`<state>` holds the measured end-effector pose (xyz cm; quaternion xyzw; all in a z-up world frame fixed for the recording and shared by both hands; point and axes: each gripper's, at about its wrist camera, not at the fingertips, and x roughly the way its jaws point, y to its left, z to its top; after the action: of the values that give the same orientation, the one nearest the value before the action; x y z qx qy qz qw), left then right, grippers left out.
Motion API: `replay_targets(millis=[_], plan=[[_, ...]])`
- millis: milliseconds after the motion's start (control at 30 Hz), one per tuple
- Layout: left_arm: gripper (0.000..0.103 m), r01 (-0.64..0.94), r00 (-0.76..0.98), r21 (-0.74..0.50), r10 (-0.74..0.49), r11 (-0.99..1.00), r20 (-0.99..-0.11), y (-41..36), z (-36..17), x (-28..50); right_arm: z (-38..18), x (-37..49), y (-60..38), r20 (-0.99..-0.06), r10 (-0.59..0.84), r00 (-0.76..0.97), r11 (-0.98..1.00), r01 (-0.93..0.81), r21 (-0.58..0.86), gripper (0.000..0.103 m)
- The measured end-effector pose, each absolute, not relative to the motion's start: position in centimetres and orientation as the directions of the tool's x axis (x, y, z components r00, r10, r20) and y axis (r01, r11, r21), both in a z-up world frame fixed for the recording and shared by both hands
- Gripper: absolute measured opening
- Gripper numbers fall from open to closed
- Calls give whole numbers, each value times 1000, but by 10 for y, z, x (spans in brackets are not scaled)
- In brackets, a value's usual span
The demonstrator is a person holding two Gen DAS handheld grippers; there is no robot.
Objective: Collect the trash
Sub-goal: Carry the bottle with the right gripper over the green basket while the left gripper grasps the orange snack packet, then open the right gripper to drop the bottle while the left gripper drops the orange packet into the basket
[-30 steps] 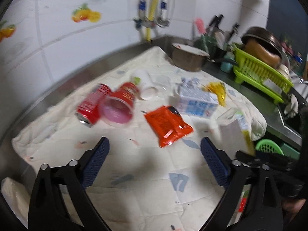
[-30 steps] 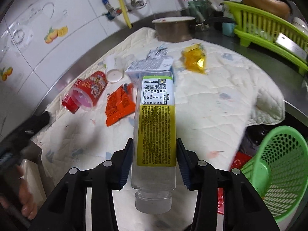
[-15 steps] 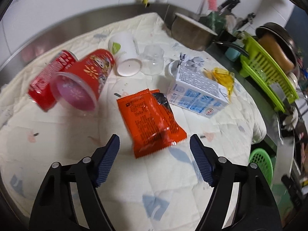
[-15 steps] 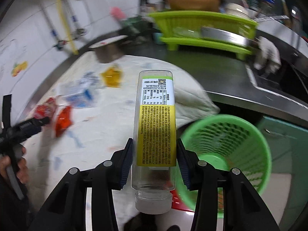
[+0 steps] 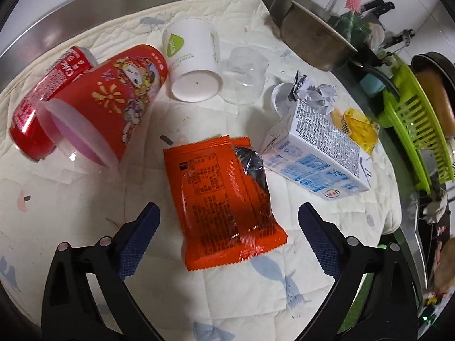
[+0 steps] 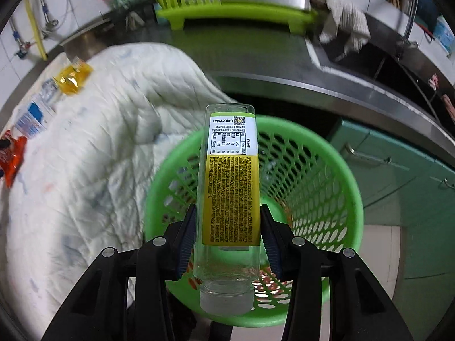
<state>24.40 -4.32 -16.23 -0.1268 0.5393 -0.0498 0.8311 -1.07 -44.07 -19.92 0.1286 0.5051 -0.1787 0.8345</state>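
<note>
My right gripper is shut on a clear plastic bottle with a yellow label and holds it over the green mesh trash basket beside the counter. My left gripper is open just above an orange snack packet lying on the white quilted cloth. Around the packet lie a red plastic cup, a red soda can, a white paper cup, a clear cup, a white and blue carton, crumpled paper and a yellow wrapper.
A metal pot and a green dish rack stand on the steel counter to the right of the cloth. In the right wrist view the dish rack, a sink with a white rag and green cabinet doors surround the basket.
My right gripper has swung with the bottle from over the cloth to over the green basket. My left gripper has moved down and closer to the orange packet, staying open.
</note>
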Motion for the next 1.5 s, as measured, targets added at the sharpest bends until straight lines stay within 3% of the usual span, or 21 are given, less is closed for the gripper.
replay_targets(millis=[300, 567, 767, 1167, 1500], plan=[[92, -57, 356, -197, -164, 979, -920, -56, -179, 257, -237, -7, -446, -929, -159, 335, 898, 439, 5, 43], [65, -40, 351, -230, -202, 972, -914, -53, -181, 256, -253, -3, -447, -943, -151, 298, 894, 448, -1, 43], [55, -30, 365, -266, -237, 963, -900, -42, -176, 242, -258, -1, -448, -949, -138, 283, 890, 456, 6, 43], [48, 28, 404, -337, -319, 941, -857, -37, -145, 195, -290, 4, -452, -969, -109, 224, 884, 467, 8, 44], [47, 174, 402, -392, -429, 903, -809, -72, -108, 164, -301, 13, -458, -969, -104, 226, 884, 468, 14, 45]])
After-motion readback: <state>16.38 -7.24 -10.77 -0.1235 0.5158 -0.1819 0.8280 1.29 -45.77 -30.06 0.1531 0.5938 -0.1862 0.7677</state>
